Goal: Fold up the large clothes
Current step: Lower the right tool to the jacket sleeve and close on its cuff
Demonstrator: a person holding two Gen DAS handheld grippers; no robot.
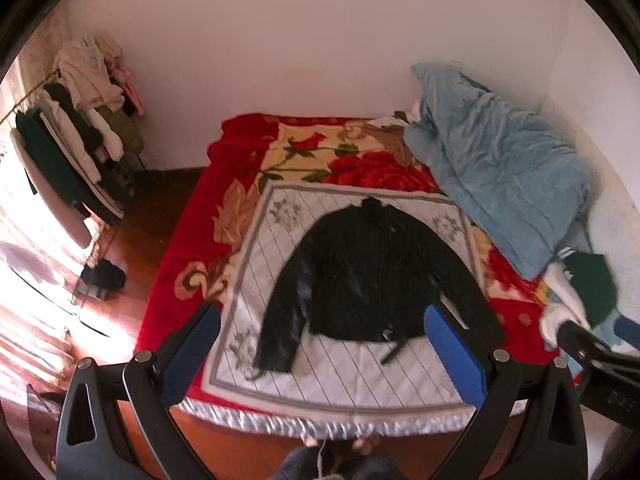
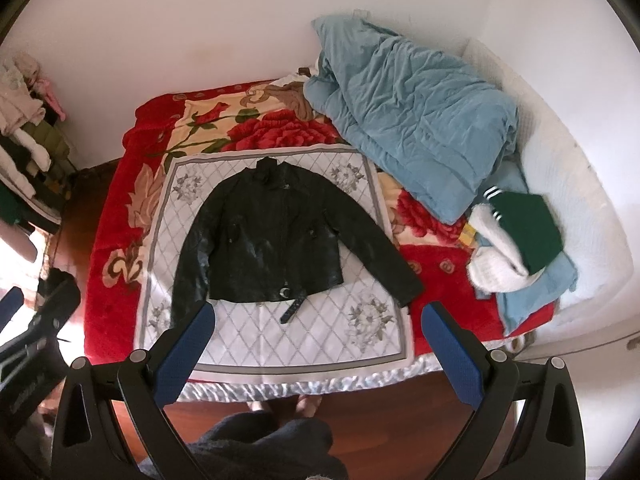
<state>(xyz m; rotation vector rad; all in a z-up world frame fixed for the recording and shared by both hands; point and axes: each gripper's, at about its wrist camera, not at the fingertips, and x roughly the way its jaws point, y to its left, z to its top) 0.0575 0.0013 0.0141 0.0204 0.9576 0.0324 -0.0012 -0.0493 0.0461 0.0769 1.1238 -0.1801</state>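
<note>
A black leather jacket (image 1: 360, 276) lies flat, front up, sleeves spread, on a white patterned cloth (image 1: 280, 376) on the bed. It also shows in the right wrist view (image 2: 272, 240) on the same cloth (image 2: 320, 344), with a belt buckle (image 2: 286, 292) at its hem. My left gripper (image 1: 322, 320) is open and empty, held above the bed's near edge. My right gripper (image 2: 318, 318) is open and empty, also above the near edge. Neither touches the jacket. The right gripper's body shows at the right of the left wrist view (image 1: 592, 352).
A red floral blanket (image 2: 120, 216) covers the bed. A crumpled blue quilt (image 2: 420, 120) lies at the back right. A pile of white, green and blue clothes (image 2: 516, 240) sits at the right. A clothes rack (image 1: 72, 152) stands left on the wooden floor (image 1: 132, 236).
</note>
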